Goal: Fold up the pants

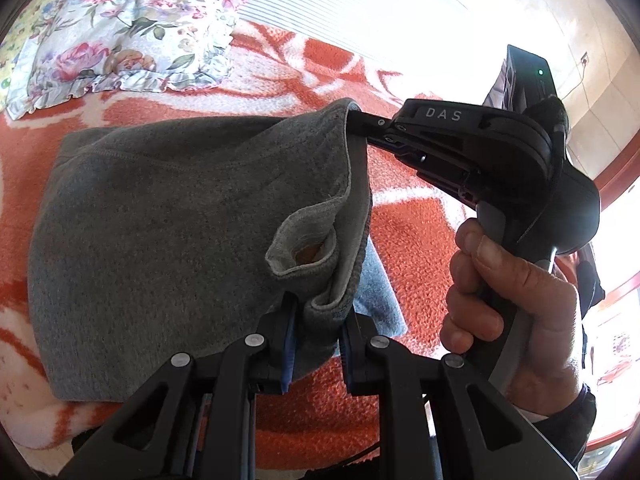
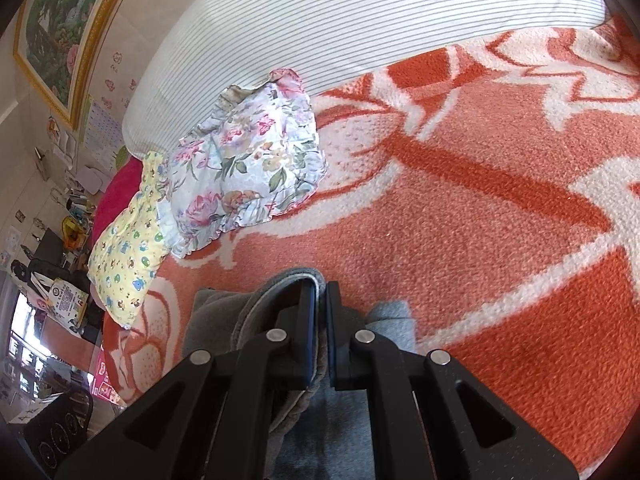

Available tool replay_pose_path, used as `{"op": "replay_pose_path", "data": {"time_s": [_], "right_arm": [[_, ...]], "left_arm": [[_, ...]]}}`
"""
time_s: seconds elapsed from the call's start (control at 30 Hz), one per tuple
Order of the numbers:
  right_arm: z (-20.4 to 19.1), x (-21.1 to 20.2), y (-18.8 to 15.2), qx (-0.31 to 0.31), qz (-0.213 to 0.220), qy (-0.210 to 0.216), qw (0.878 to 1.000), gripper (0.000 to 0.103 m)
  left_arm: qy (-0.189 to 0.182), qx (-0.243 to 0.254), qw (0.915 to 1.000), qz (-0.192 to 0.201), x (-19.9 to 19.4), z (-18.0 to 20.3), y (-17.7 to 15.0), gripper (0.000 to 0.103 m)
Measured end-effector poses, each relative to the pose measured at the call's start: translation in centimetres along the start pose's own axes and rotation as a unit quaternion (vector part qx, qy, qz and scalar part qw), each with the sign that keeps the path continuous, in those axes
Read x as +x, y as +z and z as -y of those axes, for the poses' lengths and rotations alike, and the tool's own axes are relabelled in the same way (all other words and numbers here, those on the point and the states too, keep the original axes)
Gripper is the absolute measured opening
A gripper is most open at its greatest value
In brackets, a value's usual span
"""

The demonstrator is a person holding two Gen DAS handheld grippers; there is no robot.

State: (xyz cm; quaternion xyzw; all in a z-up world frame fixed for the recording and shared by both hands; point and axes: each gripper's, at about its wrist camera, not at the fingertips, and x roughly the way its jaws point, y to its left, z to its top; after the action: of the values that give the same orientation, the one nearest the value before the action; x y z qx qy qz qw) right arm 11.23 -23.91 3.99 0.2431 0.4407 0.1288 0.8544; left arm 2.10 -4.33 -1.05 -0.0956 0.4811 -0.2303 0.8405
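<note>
Grey pants [image 1: 168, 216] hang doubled over above an orange and white blanket [image 1: 412, 220]. My left gripper [image 1: 318, 312] is shut on a bunched fold of their edge at the bottom of the left wrist view. My right gripper [image 1: 360, 126], held by a hand [image 1: 504, 292], pinches the far corner of the same edge. In the right wrist view that gripper [image 2: 319, 300] is shut on a thin grey hem, and the pants [image 2: 224, 320] sag to its left. A paler grey layer [image 2: 390, 316] lies below the fingers.
A floral pillow [image 2: 248, 160] and a yellow patterned pillow [image 2: 128, 248] lie on the blanket [image 2: 480, 220] ahead and left. A striped white bolster [image 2: 340, 20] runs along the far side. Cluttered furniture stands beyond the bed's left edge.
</note>
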Motion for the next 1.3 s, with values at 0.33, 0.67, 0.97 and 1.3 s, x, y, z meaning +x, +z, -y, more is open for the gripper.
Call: {"op": "replay_pose_path", "data": {"time_s": [0.33, 0.67, 0.97, 1.3], "right_arm": [[2.4, 1.3, 0.9, 0.009, -0.014, -0.008, 1.0, 0.006], [5.6, 1.0, 0.2, 0.067, -0.025, -0.012, 0.997, 0.023], [4.2, -4.0, -1.1, 0.062, 0.016, -0.03, 0.997, 0.035], [-3.5, -5.2, -5.5, -0.046, -0.007, -0.027, 0.999, 0.036]], "left_arm": [[0.01, 0.01, 0.9998, -0.016, 2.6, 0.9, 0.4, 0.018], [-0.02, 0.018, 0.9995, -0.018, 2.3, 1.6, 0.0, 0.049], [-0.047, 0.036, 0.9982, -0.008, -1.8, 1.0, -1.6, 0.055], [-0.002, -0.01, 0.9994, 0.032, -6.3, -5.7, -1.4, 0.058]]}}
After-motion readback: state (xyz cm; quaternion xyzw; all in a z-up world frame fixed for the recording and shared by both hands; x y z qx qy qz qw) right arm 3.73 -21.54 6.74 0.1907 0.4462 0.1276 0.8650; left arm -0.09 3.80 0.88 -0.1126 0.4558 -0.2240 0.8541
